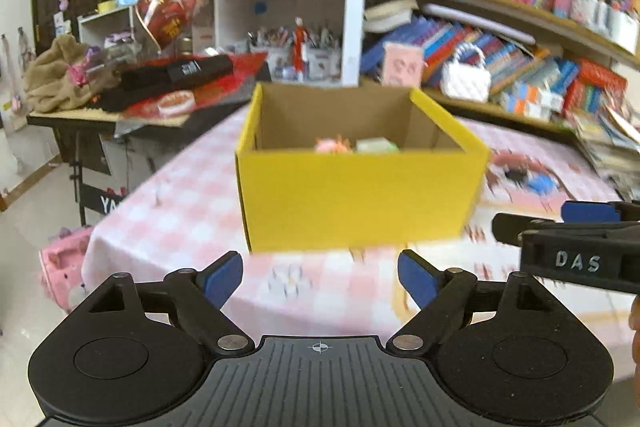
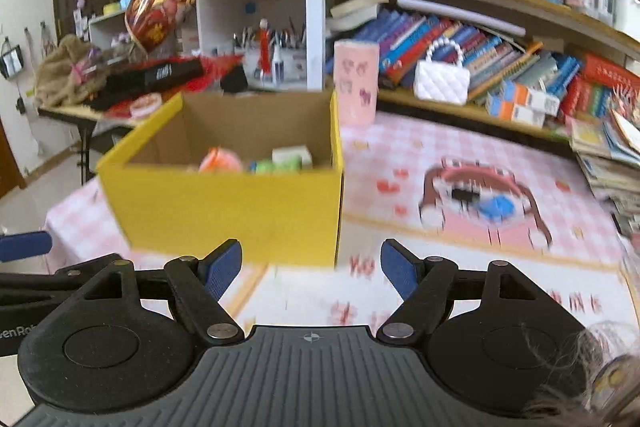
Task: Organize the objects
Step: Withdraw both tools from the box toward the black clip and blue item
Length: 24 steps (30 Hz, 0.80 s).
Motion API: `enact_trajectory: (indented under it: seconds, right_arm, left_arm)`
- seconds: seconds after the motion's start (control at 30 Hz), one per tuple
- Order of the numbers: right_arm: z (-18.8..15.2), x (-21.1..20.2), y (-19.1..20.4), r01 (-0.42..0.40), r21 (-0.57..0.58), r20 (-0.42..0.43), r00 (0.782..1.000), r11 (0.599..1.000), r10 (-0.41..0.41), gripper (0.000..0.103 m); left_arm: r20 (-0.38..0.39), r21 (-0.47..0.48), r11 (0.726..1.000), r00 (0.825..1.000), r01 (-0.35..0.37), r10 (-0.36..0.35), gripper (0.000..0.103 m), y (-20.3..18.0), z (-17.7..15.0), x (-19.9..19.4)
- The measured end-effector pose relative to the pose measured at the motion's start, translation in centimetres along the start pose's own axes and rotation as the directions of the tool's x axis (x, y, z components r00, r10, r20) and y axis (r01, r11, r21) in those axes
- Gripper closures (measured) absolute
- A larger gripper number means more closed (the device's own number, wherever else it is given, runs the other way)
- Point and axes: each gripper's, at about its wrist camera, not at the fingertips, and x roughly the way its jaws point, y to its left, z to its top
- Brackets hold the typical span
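A yellow cardboard box stands open on the pink checked tablecloth; it also shows in the right wrist view. Inside lie an orange-pink toy, a green item and a small white box. My left gripper is open and empty, just in front of the box. My right gripper is open and empty, near the box's front right corner. The right gripper also shows in the left wrist view at the right edge.
A pink patterned cup stands behind the box. Bookshelves with two small handbags line the back right. A cluttered side table stands at the back left. A pink bag lies on the floor at left.
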Motion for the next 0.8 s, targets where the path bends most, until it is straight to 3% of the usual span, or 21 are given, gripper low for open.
enact_trajectory:
  seconds: [0.43, 0.8]
  right_arm:
    - [-7.6, -4.2, 1.2, 0.084, 0.033, -0.115, 0.99, 0.996, -0.08, 0.028]
    - [-9.3, -5.8, -1.8, 0.221, 0.113, -0.176, 0.964, 0.969, -0.199, 0.026]
  left_arm:
    - [-0.073, 0.087, 0.994, 0.995, 0.067, -0.061, 0.013, -1.4, -4.5, -2.9]
    - [-0.087, 0.161, 0.971, 0.983, 0.175, -0.162, 0.013, -4.4, -5.6, -3.0]
